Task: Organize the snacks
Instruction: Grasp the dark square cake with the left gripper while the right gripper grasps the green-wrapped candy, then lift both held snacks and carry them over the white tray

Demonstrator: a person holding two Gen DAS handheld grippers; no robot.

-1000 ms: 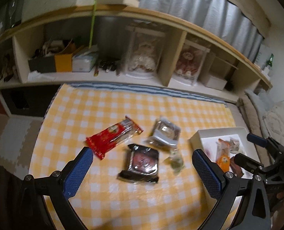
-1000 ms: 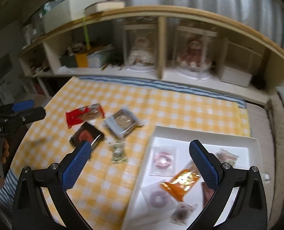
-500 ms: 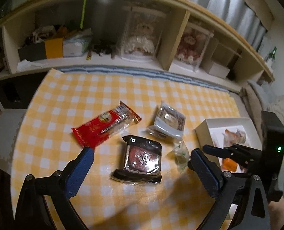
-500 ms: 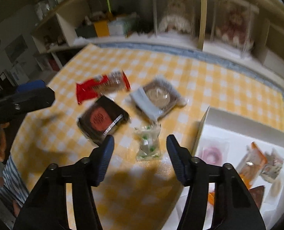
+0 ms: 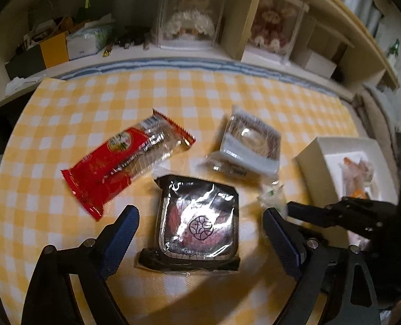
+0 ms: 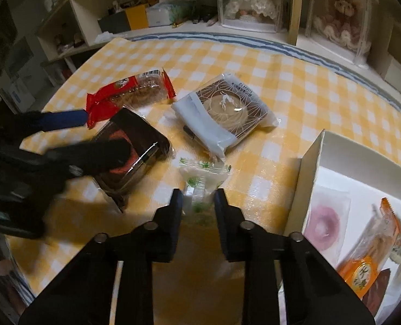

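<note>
Two grabs: we keep the right hand-held gripper [image 6: 197,203] clenched on the green packet [image 6: 200,181] and, its jaws just narrowing yet clear, centre the left hand-held gripper [image 5: 200,226] over the black pack [image 5: 199,216].

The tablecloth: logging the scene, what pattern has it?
The tablecloth is yellow-and-white checked, clearest in the left wrist view.
</note>
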